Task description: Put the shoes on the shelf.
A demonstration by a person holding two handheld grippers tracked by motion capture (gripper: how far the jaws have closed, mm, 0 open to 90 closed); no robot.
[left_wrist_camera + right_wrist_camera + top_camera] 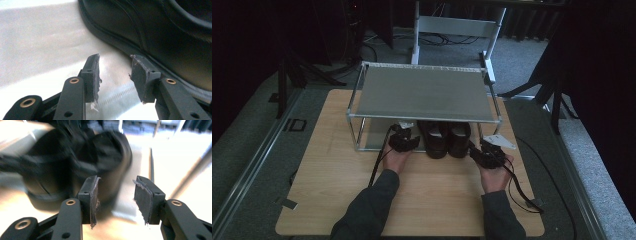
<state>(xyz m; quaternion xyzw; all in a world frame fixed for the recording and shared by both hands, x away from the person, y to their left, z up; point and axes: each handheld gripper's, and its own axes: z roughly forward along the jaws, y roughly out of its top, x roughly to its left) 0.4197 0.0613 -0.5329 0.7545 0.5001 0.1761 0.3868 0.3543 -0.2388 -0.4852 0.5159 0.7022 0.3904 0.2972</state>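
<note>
A pair of black shoes stands side by side on the lower level of a metal-framed rack, heels toward me. My left gripper sits just left of the left shoe; its jaws are open with only the pale shelf surface between them. My right gripper is right of the right shoe, which looks blurred ahead and to the left of its open, empty jaws.
The rack's grey top shelf overhangs the shoes. It stands on a wooden tabletop, whose near half is bare wood. Cables trail from both grippers. A white frame stands on the floor behind the table.
</note>
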